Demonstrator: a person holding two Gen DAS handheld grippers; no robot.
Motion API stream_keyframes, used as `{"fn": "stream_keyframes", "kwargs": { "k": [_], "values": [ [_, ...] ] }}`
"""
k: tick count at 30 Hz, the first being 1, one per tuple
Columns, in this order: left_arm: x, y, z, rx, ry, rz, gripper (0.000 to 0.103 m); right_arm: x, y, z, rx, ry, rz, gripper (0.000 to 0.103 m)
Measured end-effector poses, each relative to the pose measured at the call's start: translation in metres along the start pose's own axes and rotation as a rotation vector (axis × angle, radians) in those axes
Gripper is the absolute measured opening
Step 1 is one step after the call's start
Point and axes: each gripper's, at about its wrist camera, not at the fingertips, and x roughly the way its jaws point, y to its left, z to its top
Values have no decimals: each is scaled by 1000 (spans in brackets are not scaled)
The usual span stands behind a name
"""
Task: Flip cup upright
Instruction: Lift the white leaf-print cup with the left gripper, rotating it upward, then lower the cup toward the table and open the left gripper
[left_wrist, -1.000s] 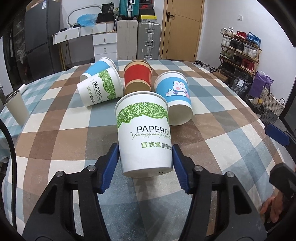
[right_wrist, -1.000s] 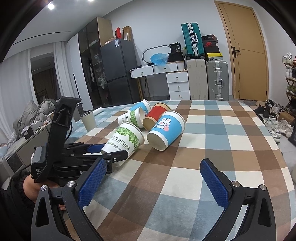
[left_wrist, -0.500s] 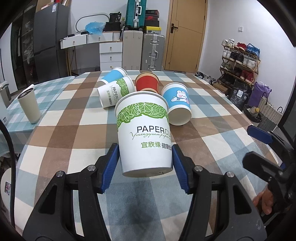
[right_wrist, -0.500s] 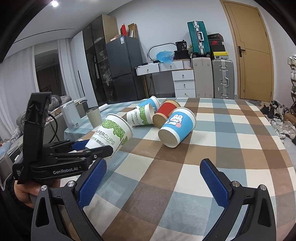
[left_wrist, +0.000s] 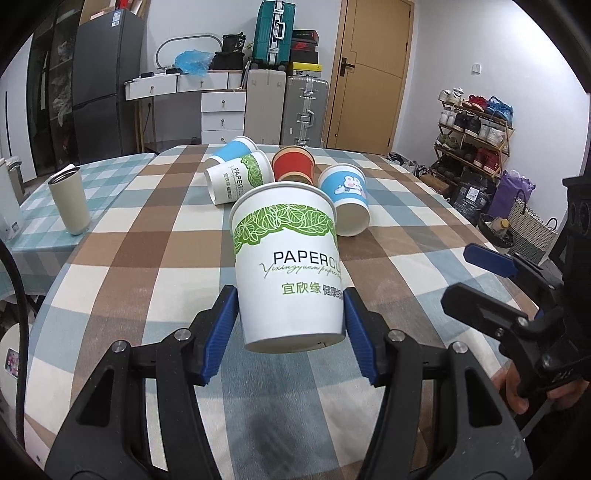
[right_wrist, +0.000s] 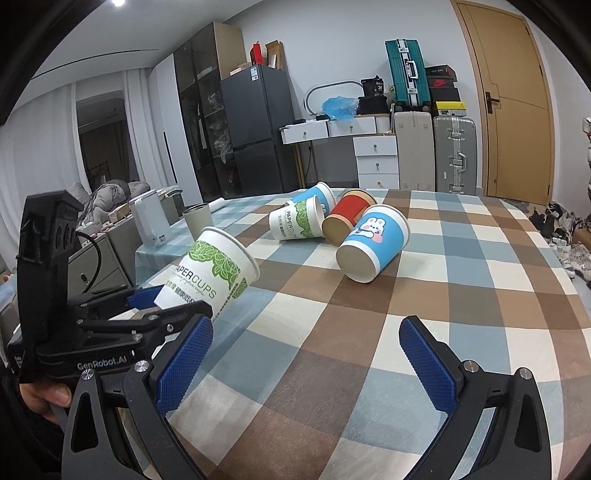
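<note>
My left gripper (left_wrist: 290, 325) is shut on the base of a white paper cup with green leaves (left_wrist: 288, 258). It holds the cup off the table, tilted with its mouth up and away; the cup also shows in the right wrist view (right_wrist: 210, 273). My right gripper (right_wrist: 306, 354) is open and empty above the checked tablecloth (right_wrist: 369, 332), right of the left gripper (right_wrist: 110, 332). Several cups lie on their sides farther back: a blue bunny cup (right_wrist: 373, 247), a red cup (right_wrist: 349, 219), a second leaf cup (right_wrist: 295, 223) and a blue cup (right_wrist: 317, 195).
A beige tumbler (left_wrist: 70, 205) stands on a lower side table at the left, beside a white kettle (right_wrist: 149, 218). Suitcases, drawers and a fridge line the far wall. A shoe rack (left_wrist: 472, 133) stands to the right.
My left gripper has lifted and tipped the leaf cup more upright, and its view has risen. The right gripper has stayed open with little movement.
</note>
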Motion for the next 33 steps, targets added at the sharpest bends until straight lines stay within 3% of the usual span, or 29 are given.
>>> {"fn": "stream_keyframes", "kwargs": {
  "k": [15, 29, 33],
  "values": [
    [-10, -17, -36, 3, 45, -39, 55, 1, -3, -2, 13, 15, -18, 103],
    [-4, -27, -44, 31, 53, -47, 56, 3, -4, -2, 16, 17, -21, 103],
    [-6, -27, -43, 37, 41, -57, 71, 2, -4, -3, 18, 17, -19, 103]
  ]
}}
